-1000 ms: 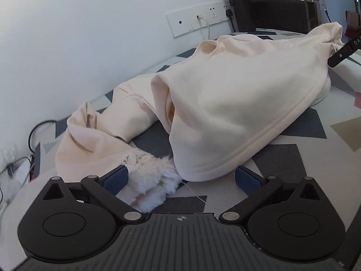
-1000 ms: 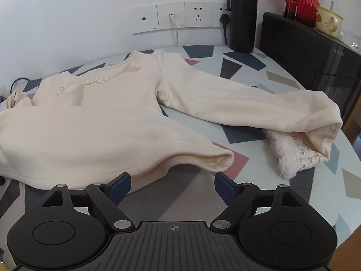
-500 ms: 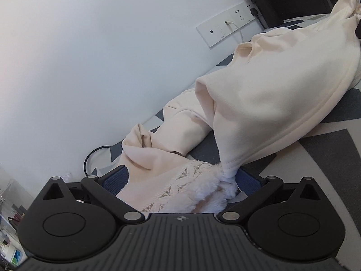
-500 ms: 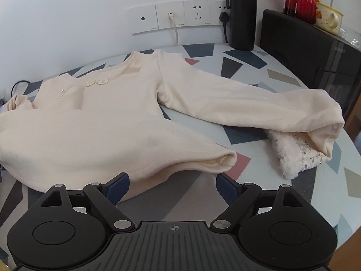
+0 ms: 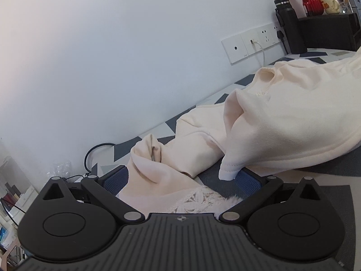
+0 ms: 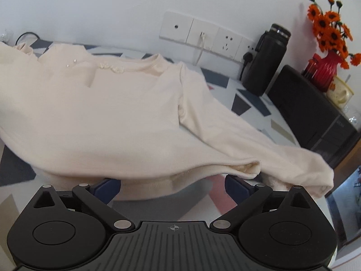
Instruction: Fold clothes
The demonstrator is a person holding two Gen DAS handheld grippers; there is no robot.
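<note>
left hand-held gripper (image 5: 182,178) gaping wide around sleeve (image 5: 162,171) cuff | right hand-held gripper (image 6: 172,184) gaping wide at top (image 6: 108,113) hem, seemingly not yet pinching | both needing full fabric thickness between pads before closing

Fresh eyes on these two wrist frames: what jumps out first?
A cream long-sleeved top sprawls across the geometric-patterned table, filling both views. The left gripper has its blue-padded fingers spread around a bunched sleeve with a lace cuff. Against the wall, orange flowers in a red vase stand beside a black bottle.
</note>
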